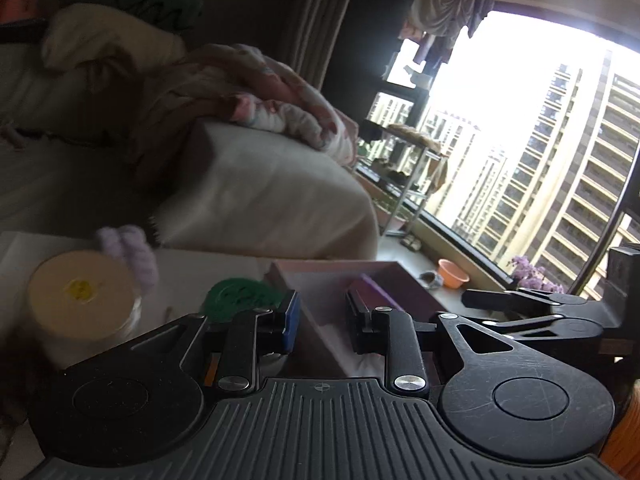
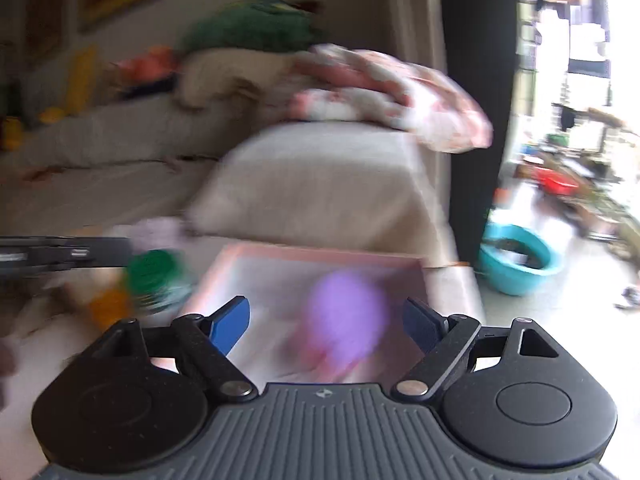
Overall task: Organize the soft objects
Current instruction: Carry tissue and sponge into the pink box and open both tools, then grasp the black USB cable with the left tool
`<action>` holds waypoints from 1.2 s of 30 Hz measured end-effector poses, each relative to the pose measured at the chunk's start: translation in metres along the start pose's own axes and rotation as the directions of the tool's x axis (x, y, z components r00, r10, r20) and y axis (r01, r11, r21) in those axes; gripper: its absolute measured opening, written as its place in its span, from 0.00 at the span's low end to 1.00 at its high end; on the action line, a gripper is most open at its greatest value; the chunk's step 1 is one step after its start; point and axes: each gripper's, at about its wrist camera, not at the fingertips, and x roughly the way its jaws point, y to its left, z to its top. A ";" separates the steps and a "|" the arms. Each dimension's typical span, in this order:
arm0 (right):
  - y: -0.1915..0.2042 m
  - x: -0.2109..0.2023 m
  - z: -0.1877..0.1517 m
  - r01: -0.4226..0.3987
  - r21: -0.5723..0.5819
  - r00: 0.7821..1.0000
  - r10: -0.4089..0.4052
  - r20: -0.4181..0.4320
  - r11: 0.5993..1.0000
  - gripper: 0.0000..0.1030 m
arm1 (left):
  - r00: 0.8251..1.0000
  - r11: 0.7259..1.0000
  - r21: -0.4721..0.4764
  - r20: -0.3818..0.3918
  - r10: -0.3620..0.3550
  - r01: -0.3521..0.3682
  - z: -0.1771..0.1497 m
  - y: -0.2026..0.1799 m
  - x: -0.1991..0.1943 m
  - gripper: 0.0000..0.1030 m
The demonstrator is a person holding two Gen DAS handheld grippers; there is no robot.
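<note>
A pink box (image 2: 320,258) stands on the table; it also shows in the left wrist view (image 1: 320,280). A purple soft ball (image 2: 346,330) lies blurred inside it, between the wide-open fingers of my right gripper (image 2: 328,326), not gripped. My left gripper (image 1: 322,320) is open and empty at the box's left wall. A green soft object (image 1: 236,298) lies left of the box, and shows in the right wrist view (image 2: 154,276). A lilac fluffy item (image 1: 128,248) lies behind a round cream container (image 1: 82,294).
A beige sofa (image 1: 260,188) with a pink floral blanket (image 1: 280,112) and green cushion (image 2: 248,24) stands behind the table. A window (image 1: 540,160) is at the right. A teal basin (image 2: 516,258) sits on the floor.
</note>
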 end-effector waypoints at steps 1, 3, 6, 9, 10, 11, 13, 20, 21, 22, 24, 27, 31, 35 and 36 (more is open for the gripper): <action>0.006 -0.010 -0.008 -0.064 -0.013 0.998 0.064 0.002 0.998 0.82 | 1.000 1.000 -0.002 -0.009 0.029 -0.029 -0.007 0.006 -0.008 0.27; 0.020 -0.029 -0.024 -0.152 -0.051 0.988 0.152 -0.008 0.987 0.82 | 0.996 0.996 -0.010 -0.025 0.088 -0.088 -0.023 0.018 -0.022 0.27; 0.040 -0.045 -0.045 -0.276 -0.093 0.959 0.269 -0.085 0.957 0.82 | 0.990 0.991 -0.045 -0.065 0.127 -0.130 -0.045 0.032 -0.042 0.27; 0.061 -0.037 -0.060 -0.361 -0.134 0.923 0.333 -0.190 0.923 0.82 | 0.989 0.990 -0.078 -0.100 0.105 -0.114 -0.059 0.037 -0.049 0.27; 0.069 -0.031 -0.063 -0.353 -0.161 0.925 0.317 -0.211 0.922 0.82 | 0.989 0.991 -0.084 -0.113 0.097 -0.107 -0.062 0.036 -0.048 0.27; 0.075 -0.024 -0.063 -0.332 -0.181 0.931 0.291 -0.220 0.926 0.82 | 0.988 0.991 -0.088 -0.122 0.093 -0.104 -0.065 0.036 -0.047 0.27; 0.079 -0.011 -0.058 -0.294 -0.177 0.943 0.254 -0.216 0.939 0.82 | 0.986 0.989 -0.091 -0.131 0.102 -0.115 -0.066 0.035 -0.046 0.27; 0.069 0.028 -0.044 -0.212 -0.047 0.961 0.199 -0.192 0.976 0.80 | 0.987 0.985 -0.093 -0.073 0.141 -0.147 -0.062 0.035 -0.060 0.27; 0.069 0.030 -0.046 -0.203 -0.043 0.962 0.192 -0.193 0.978 0.80 | 0.989 0.986 -0.095 -0.069 0.131 -0.138 -0.062 0.034 -0.061 0.27; 0.071 0.031 -0.047 -0.206 -0.044 0.961 0.194 -0.197 0.978 0.80 | 0.991 0.988 -0.095 -0.071 0.116 -0.122 -0.061 0.033 -0.060 0.27; 0.074 0.029 -0.053 -0.217 -0.054 0.957 0.202 -0.207 0.975 0.80 | 0.993 0.993 -0.078 -0.087 0.078 -0.085 -0.063 0.027 -0.055 0.27; 0.081 0.023 -0.061 -0.202 -0.087 0.960 0.180 -0.213 0.975 0.80 | 0.990 0.996 -0.040 -0.117 0.079 -0.084 -0.069 0.015 -0.042 0.27; 0.088 0.011 -0.070 -0.183 -0.141 0.969 0.154 -0.192 0.973 0.80 | 0.977 0.986 0.077 -0.148 0.156 -0.146 -0.079 0.001 -0.030 0.27; 0.086 0.011 -0.079 -0.186 -0.138 0.965 0.154 -0.213 0.973 0.80 | 0.960 0.971 0.154 -0.186 0.209 -0.182 -0.091 -0.003 -0.029 0.27; 0.085 0.013 -0.081 -0.184 -0.132 0.963 0.152 -0.224 0.974 0.80 | 0.957 0.970 0.156 -0.193 0.216 -0.188 -0.094 -0.001 -0.031 0.27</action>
